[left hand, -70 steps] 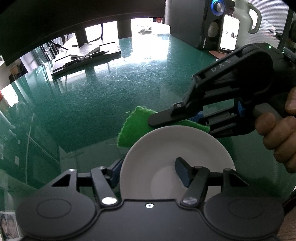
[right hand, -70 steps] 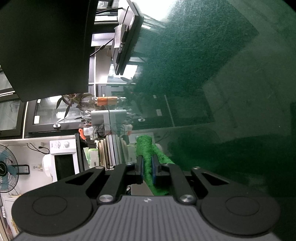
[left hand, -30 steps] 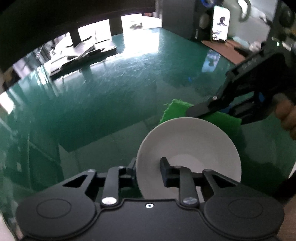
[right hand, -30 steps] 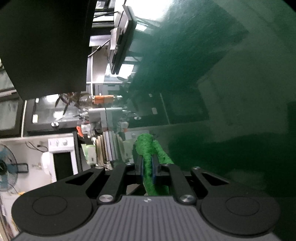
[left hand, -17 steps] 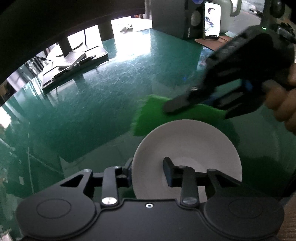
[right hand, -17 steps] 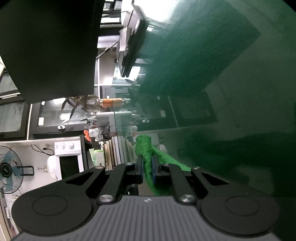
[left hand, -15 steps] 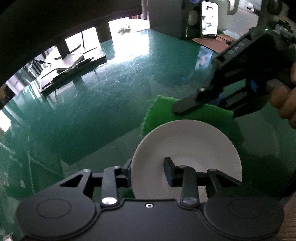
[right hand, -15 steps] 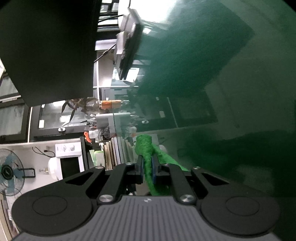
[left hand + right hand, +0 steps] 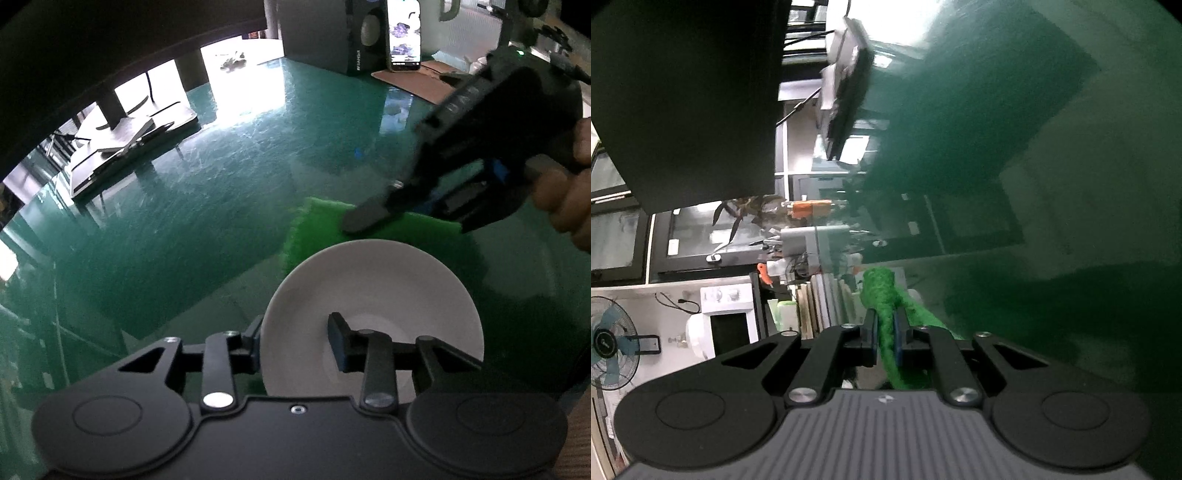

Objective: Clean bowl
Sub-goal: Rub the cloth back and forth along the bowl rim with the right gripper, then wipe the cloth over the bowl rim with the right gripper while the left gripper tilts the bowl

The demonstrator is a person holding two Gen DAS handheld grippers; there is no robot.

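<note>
- The left gripper (image 9: 295, 341) is straddling the near rim of the white bowl (image 9: 373, 295): one finger is outside the wall and the other inside. Its pads seem to be standing a little off the rim, so I judge the grip loosened, not clenched.
- The bowl is resting on the green table (image 9: 207, 206), close in front of the left gripper, probably to keep it steady for wiping.
- The right gripper (image 9: 885, 334) is clenching a folded green cloth (image 9: 882, 295) between its pads.
- In the left view the cloth (image 9: 317, 225) is lying just behind the bowl's far rim, so the wiping inside is probably the next step.
</note>
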